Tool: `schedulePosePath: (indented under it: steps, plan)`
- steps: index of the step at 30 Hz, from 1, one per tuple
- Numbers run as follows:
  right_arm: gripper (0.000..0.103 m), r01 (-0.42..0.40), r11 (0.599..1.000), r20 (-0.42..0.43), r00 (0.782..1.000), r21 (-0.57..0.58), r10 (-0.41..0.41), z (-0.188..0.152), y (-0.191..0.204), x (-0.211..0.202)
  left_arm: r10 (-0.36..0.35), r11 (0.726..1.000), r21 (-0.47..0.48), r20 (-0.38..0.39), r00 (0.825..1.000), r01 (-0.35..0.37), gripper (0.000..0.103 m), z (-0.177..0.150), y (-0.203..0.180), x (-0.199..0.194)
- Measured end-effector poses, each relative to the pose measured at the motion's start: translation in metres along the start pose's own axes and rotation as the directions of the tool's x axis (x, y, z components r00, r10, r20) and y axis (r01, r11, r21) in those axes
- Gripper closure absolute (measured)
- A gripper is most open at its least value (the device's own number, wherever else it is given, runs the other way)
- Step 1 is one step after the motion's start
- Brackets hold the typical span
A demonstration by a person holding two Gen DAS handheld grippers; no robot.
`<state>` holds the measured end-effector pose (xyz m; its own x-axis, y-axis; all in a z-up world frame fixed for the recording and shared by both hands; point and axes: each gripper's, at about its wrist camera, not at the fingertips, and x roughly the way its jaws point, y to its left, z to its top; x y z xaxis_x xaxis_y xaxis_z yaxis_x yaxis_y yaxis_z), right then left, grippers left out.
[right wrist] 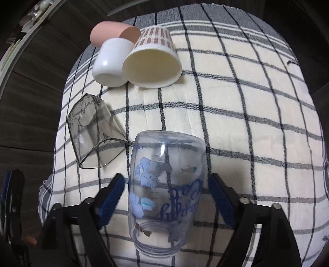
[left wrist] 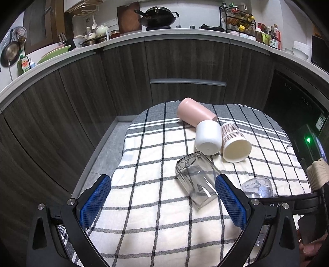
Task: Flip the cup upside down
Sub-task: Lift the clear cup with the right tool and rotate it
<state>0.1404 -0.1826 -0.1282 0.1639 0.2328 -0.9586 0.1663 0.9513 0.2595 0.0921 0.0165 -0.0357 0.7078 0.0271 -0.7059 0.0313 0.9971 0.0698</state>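
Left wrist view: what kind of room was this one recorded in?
Most likely a home kitchen. A wok sits on a cooktop on the counter, a spice rack holds bottles, and dark wood cabinets run beneath.

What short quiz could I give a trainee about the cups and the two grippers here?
1. True or false: the left gripper holds the pink cup.
2. Which cup is between the fingers of the right gripper? A) white cup B) printed clear cup C) smoky glass
3. Fill in: the right wrist view shows ____ cups in all.

Key: 1 false; 2 B; 3 five.
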Motion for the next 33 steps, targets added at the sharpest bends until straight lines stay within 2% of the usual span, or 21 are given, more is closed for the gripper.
schedulePosePath:
  steps: [4, 8, 14, 18, 21, 23, 26, 33]
  plan:
    - [0.017, -0.007, 1.0, 0.048, 0.999, -0.001, 0.007, -0.006, -0.007, -0.017, -0.013, 1.0, 0.016, 0.002, 1.0, 0.013, 0.0, 0.0, -0.01, -0.007]
    - [0.017, -0.003, 1.0, 0.156, 0.988, 0.005, 0.003, -0.015, -0.021, -0.049, -0.048, 0.998, 0.037, -0.012, 0.999, 0.048, 0.0, 0.001, -0.029, -0.01]
    - [0.016, 0.084, 0.996, 0.332, 0.939, 0.037, -0.092, -0.035, -0.052, -0.096, -0.129, 0.988, 0.081, -0.059, 0.99, 0.133, 0.0, 0.002, -0.068, -0.006]
    - [0.016, 0.143, 0.988, 0.396, 0.905, 0.06, -0.155, -0.046, -0.068, -0.113, -0.181, 0.975, 0.112, -0.103, 0.978, 0.192, 0.0, 0.004, -0.099, 0.0]
    - [0.016, 0.177, 0.981, 0.436, 0.879, 0.081, -0.194, -0.053, -0.079, -0.123, -0.191, 0.968, 0.132, -0.156, 0.969, 0.212, 0.0, 0.004, -0.119, 0.009]
    - [0.016, 0.185, 0.978, 0.454, 0.866, 0.098, -0.21, -0.056, -0.088, -0.128, -0.189, 0.966, 0.137, -0.196, 0.962, 0.218, 0.0, 0.004, -0.129, 0.018]
    - [0.016, 0.177, 0.977, 0.464, 0.86, 0.119, -0.212, -0.056, -0.099, -0.13, -0.178, 0.965, 0.143, -0.257, 0.95, 0.219, 0.001, 0.003, -0.141, 0.031]
    - [0.016, 0.16, 0.978, 0.479, 0.854, 0.134, -0.205, -0.056, -0.111, -0.129, -0.148, 0.956, 0.173, -0.415, 0.897, 0.238, 0.005, -0.005, -0.16, 0.06]
